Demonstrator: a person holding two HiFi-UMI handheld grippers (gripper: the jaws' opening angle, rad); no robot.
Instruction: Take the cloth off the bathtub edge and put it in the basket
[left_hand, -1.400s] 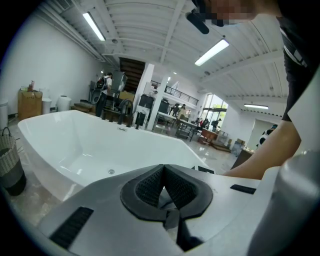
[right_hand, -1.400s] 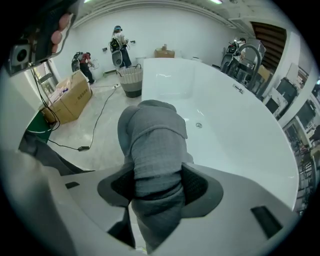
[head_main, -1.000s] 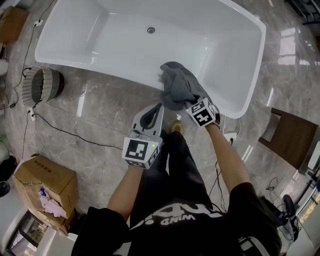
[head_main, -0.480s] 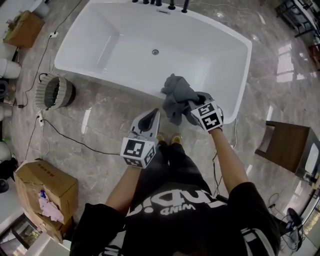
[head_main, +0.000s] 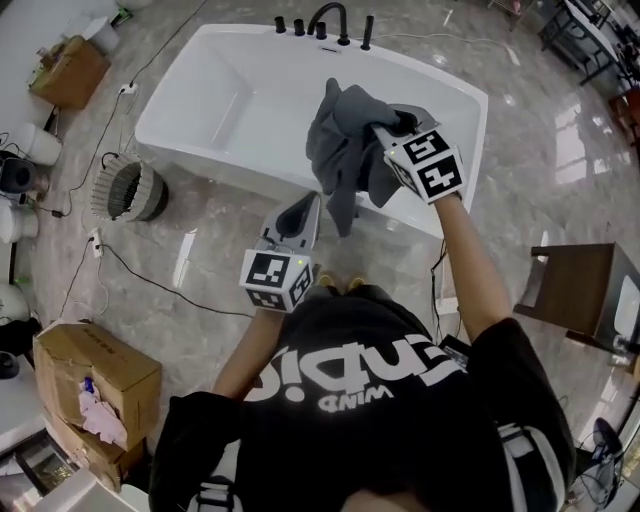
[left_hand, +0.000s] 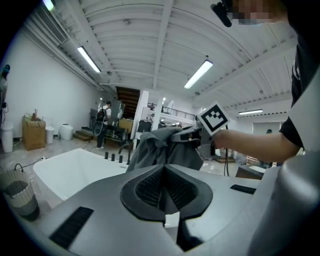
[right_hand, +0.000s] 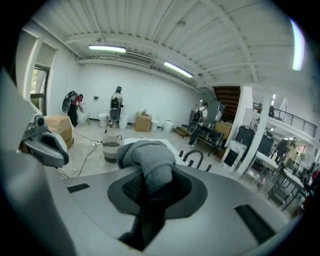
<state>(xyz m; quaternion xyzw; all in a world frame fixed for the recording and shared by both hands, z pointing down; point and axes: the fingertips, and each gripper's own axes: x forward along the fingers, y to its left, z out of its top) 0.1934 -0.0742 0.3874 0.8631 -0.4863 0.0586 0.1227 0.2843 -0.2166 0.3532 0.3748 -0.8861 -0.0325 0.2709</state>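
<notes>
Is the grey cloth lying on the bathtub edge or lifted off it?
Lifted off: the cloth hangs bunched from the right hand-held gripper, above the bathtub.

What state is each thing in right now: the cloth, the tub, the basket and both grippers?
Grey cloth: off the tub edge, hanging from the right gripper.
Right gripper: shut on the cloth.
Left gripper: shut, empty.
White bathtub: empty.
Round woven basket: upright, the cloth not yet in it.

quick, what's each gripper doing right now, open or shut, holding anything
Left gripper: shut, jaws together, nothing between them.
Right gripper: shut on the grey cloth.
</notes>
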